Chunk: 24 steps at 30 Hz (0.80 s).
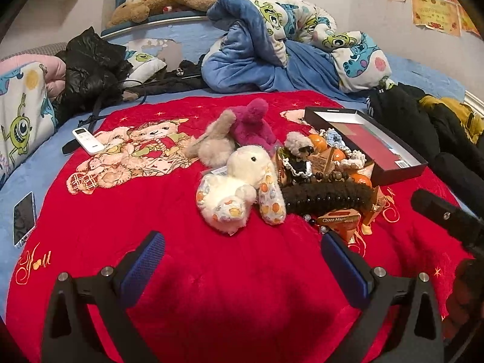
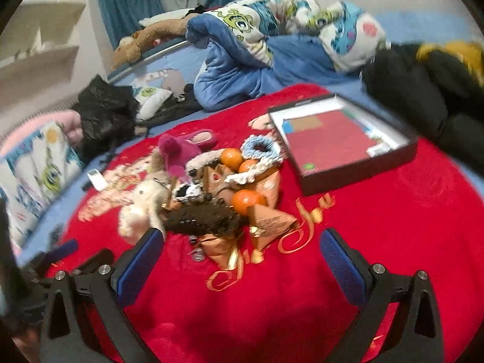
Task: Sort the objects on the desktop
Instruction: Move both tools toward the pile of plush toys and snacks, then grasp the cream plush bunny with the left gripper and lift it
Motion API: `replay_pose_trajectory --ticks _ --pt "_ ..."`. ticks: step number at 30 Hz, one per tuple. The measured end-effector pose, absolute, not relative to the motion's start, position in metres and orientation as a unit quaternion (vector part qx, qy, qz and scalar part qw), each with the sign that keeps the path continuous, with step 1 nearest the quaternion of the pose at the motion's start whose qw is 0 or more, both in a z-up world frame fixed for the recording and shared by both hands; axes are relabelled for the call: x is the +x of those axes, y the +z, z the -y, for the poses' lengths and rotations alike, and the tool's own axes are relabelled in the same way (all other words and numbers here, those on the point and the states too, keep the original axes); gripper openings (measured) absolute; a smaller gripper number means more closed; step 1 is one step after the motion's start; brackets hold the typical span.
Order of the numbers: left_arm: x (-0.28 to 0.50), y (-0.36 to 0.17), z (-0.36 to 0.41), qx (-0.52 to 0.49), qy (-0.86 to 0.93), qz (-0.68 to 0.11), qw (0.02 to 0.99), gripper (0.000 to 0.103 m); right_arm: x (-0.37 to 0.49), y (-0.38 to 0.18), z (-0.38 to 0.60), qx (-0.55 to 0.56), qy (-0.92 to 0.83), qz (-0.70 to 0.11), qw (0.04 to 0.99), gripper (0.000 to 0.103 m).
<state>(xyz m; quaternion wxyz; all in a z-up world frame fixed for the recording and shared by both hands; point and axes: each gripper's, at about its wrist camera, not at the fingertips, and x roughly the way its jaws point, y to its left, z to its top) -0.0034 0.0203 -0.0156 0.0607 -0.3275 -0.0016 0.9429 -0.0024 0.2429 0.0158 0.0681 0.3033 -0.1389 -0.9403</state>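
The left claw (image 1: 243, 260) is hovering over the red blanket (image 1: 151, 211), its two blue-padded fingers (image 1: 142, 264) spreading wide apart and gripping nothing. The right claw (image 2: 242, 257) is hanging above the same blanket, its padded fingers (image 2: 341, 260) likewise standing far apart and holding nothing. Both are pointing forward along the blanket, neither touching it.

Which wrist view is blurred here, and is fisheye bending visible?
Right wrist view: motion-smeared, softening the black open box and round orange fruits. Left wrist view: sharp; the fluffy white plush rabbit reads crisply. Both bend the red embroidered blanket edge.
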Motion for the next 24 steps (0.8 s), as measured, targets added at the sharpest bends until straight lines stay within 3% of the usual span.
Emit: replay_pose_trajectory --ticks 9,17,24 --pt "-0.005 -0.018 -0.027 -0.333 0.941 -0.004 0.062 0.103 -0.003 0.016 -0.244 0.303 -0.942 0.13 0.072 0.103" --pt "-0.009 -0.02 -0.028 -0.339 0.937 0.011 0.081 0.103 -0.012 0.001 -0.272 0.324 -0.91 0.24 0.101 0.103" --pt "-0.028 -0.018 -0.035 -0.349 0.934 -0.015 0.08 0.103 -0.03 0.014 -0.269 0.339 -0.927 0.154 0.042 0.103"
